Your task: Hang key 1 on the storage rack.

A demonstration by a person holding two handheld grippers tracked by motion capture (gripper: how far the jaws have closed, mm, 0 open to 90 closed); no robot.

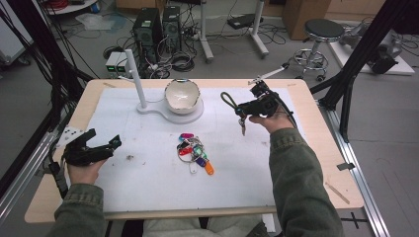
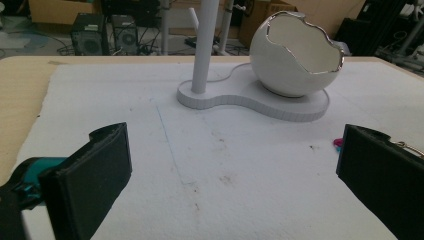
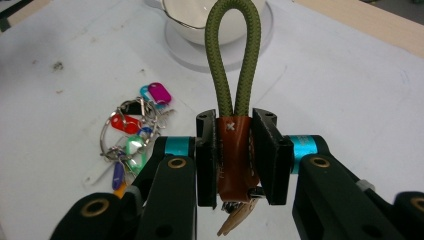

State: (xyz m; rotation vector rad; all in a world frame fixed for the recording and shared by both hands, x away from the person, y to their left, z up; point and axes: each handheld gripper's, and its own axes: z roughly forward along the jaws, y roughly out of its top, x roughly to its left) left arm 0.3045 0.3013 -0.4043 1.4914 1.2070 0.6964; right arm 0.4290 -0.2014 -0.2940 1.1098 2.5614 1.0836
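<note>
now right claw clamps the key strap by its brown collar, lifted at 2 o'clock over the worktop. left claw gapes wide, idle at 8 o'clock. best keep the loop upright toward the stand's post, moving slow.

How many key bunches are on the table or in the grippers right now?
2. One keychain with a green cord loop is clamped in the right gripper; one bunch of coloured tags lies mid-table. None seem hidden.

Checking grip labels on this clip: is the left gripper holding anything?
No. In the left gripper view the left gripper has its jaws wide apart over the bare white mat, with nothing between them.
</note>
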